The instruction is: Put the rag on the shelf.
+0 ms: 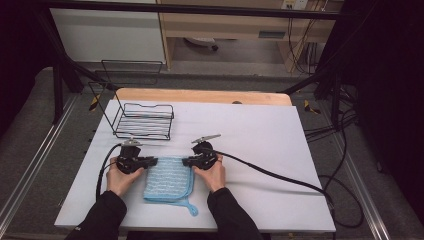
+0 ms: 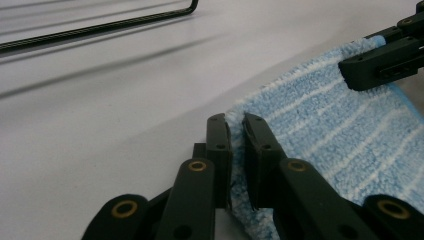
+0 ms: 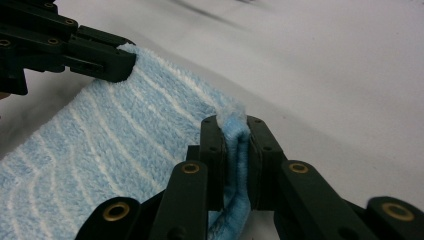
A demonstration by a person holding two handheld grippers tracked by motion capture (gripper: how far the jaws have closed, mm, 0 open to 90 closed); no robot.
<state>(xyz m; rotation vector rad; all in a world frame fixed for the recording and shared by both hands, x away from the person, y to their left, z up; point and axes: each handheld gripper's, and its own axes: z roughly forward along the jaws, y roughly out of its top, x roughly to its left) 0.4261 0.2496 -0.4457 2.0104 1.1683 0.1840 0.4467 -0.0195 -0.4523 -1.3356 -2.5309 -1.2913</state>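
Two corners of the blue striped microfibre cloth [image 1: 169, 179] are pinched at this moment, one by each tool. The left gripper [image 1: 153, 161] has its jaws closed on the cloth's far left corner, and in the left gripper view [image 2: 236, 131] the fabric edge is squeezed thin between the two black pads. The right gripper [image 1: 186, 161] is clamped on the far right corner, where its own view [image 3: 235, 131] shows a doubled fold of pile bulging up between the jaws. The cloth lies on the white table top [image 1: 260, 135] near the person's edge, between the two hands; it looks already doubled over, with a neat rounded fold line along its near side and a small hanging loop [image 1: 192, 208] sticking out at the near right corner. My reading is that a first fold is done and that the grip for the next move is secured, but the lift itself has not begun, since the far edge lies low, close to the surface. What seems left is to carry that edge over for another fold, or to pick the cloth up whole. The black wire basket [image 1: 144, 121] stands apart behind the left hand and may be where the cloth is meant to go, though that is only a guess.
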